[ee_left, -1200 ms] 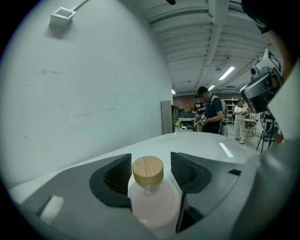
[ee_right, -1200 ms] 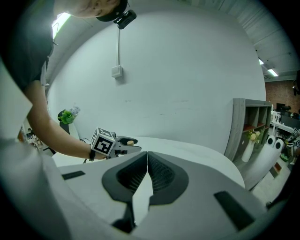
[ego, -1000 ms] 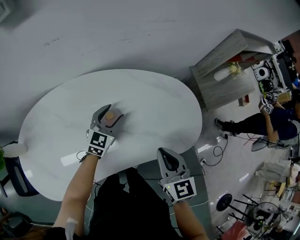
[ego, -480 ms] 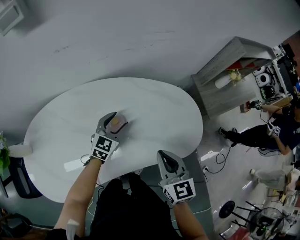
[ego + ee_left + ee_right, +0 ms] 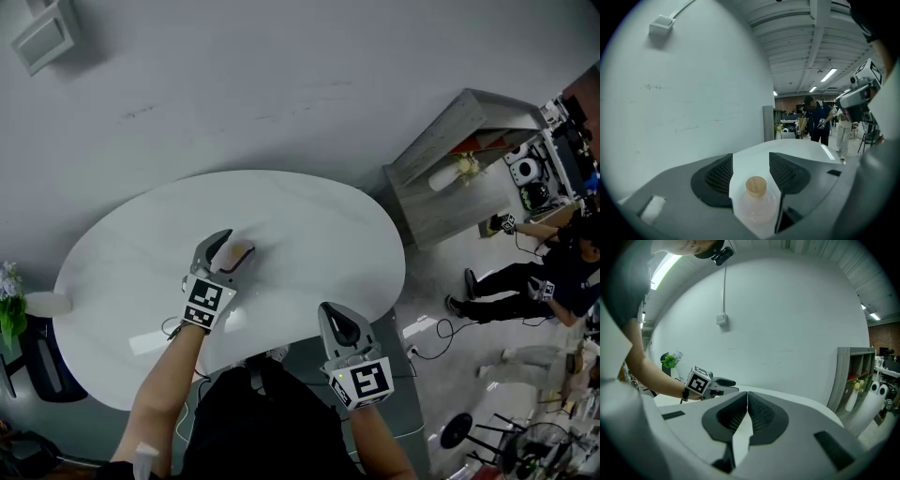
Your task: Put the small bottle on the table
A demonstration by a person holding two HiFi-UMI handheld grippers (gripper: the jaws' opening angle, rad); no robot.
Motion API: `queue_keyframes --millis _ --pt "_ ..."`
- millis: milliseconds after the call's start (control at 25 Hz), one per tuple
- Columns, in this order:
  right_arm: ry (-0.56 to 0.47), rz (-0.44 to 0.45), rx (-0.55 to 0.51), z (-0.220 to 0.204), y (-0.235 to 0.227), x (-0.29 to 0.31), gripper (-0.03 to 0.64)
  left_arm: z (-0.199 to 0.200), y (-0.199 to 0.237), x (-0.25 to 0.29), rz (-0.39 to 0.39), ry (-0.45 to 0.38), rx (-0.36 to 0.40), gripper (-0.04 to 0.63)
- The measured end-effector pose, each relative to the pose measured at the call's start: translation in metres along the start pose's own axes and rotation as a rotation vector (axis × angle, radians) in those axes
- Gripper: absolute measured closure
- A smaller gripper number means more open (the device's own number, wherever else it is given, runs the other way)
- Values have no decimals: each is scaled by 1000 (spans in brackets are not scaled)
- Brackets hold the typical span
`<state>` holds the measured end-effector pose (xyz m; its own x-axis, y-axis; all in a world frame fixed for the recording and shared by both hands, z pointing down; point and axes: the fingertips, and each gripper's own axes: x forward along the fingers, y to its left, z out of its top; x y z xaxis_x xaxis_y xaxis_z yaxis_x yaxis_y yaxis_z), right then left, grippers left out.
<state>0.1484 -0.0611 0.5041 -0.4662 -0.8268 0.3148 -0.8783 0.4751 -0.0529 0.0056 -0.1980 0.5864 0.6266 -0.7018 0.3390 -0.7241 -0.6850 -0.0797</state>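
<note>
Judge the small bottle [image 5: 755, 205] light, slick, breakable; grip round the belly. Stands on table [image 5: 309, 225] between wide, just slightly narrowed jaws of left gripper [image 5: 750, 161], pads clear. Right gripper [image 5: 747, 397] pinched together, empty.

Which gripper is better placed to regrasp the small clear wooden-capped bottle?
Left. The left gripper has open jaws, which just closed slightly, flanking the bottle; the right gripper is shut, away from it.

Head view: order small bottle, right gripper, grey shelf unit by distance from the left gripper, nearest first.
1. small bottle, between the left gripper's jaws.
2. right gripper, by the table's near edge.
3. grey shelf unit, far right.
</note>
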Motion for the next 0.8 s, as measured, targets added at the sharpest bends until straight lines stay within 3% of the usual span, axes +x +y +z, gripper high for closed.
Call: queue_keyframes --millis 240,480,800 --pt "-23 -11 -18 11 0 0 611 13 14 -17 40 -7 -9 421" --pt "-44 -5 -33 22 5 -1 611 22 23 -41 77 17 -48 539" --pt "-57 14 -50 28 7 1 611 54 37 -81 122 -22 -60 586"
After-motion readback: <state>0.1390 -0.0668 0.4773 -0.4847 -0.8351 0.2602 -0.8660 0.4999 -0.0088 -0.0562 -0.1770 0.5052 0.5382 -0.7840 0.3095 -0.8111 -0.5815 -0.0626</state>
